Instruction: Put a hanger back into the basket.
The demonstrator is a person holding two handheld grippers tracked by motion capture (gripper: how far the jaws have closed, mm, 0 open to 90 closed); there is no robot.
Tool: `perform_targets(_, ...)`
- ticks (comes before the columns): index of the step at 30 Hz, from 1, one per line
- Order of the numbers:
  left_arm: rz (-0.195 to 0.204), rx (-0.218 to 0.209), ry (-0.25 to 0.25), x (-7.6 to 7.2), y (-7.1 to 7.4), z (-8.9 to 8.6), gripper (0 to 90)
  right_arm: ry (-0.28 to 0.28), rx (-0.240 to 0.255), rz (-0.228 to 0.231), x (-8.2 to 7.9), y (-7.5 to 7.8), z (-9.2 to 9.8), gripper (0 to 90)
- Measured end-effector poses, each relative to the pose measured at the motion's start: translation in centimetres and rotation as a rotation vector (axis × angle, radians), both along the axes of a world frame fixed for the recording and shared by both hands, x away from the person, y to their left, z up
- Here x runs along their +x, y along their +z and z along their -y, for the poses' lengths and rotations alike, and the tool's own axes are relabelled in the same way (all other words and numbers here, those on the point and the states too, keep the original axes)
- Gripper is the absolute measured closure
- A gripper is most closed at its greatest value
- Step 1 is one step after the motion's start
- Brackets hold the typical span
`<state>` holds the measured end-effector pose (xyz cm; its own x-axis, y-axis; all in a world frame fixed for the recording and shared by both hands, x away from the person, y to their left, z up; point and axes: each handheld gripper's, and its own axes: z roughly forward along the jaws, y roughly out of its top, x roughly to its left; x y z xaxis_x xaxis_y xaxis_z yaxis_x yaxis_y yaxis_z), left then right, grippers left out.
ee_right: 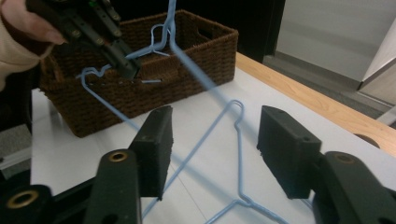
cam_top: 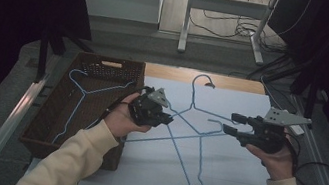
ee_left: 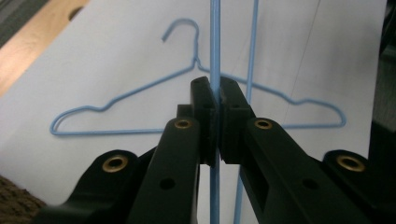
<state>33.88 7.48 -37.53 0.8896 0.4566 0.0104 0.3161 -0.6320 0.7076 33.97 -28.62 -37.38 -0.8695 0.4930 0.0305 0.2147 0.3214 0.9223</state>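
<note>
- Spreading across the table, a white sheet [cam_top: 148, 176] carries a loose tangle of blue wire hangers. Their wires cross one another near its middle.
- Sitting at the sheet's left edge, the brown wicker basket [cam_top: 46, 118] holds one blue hanger [cam_top: 82, 93] lying slanted inside. There looks to be room for more.
- Lying just left of the left gripper [cam_top: 168, 120] and well apart from the right gripper [cam_top: 229, 123], the basket is nearer the left hand. A drop-off would likely be a short swing to that side.
- Clenched tight, the left gripper [ee_left: 215, 100] grasps the held hanger [ee_left: 215, 42] by a single thin wire. That wire runs straight through the pads and on ahead of the jaws.
- Resting flat beyond it, a second hanger [ee_left: 140, 91] lies across the sheet with its hook away from the gripper. It appears apart from the clamped wire.
- Standing released, the right gripper [ee_right: 215, 116] has its pads wide with nothing pressed between them. It hovers above a hanger on the sheet [ee_right: 239, 154], whose hook and neck line up with the gap.
- Pointing toward the person, that hanger's long neck [cam_top: 199, 169] runs near to far.
- Crossing wires could snag, so whether the held hanger comes away clean cannot be told.
</note>
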Motion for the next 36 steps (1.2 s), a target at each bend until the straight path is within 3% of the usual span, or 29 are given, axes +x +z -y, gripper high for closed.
perform_targets(2,0.006,-0.051,0.035,-0.2,0.7,-1.0,86.8,-0.007,0.007,0.006,-0.7,-0.1,0.1,38.9)
perform_targets(6,0.020,-0.068,0.069,-0.4,1.5,-2.1,86.8,-0.006,0.022,0.001,-1.3,-0.6,0.3,37.1)
perform_targets(14,0.054,-0.110,0.140,-1.1,2.6,-5.2,86.8,-0.061,0.033,-0.044,-1.6,-3.3,1.2,33.6)
perform_targets(16,0.058,-0.124,0.159,-1.2,2.7,-6.0,86.8,-0.101,0.008,-0.041,-1.7,-4.2,1.4,33.5)
perform_targets(27,0.090,-0.166,0.286,-2.4,3.0,-12.2,86.8,-0.162,-0.074,-0.086,-1.5,-7.4,1.3,31.7)
perform_targets(36,0.102,-0.188,0.378,-3.5,2.4,-15.8,86.8,-0.178,-0.082,-0.100,-1.6,-7.9,1.5,30.7)
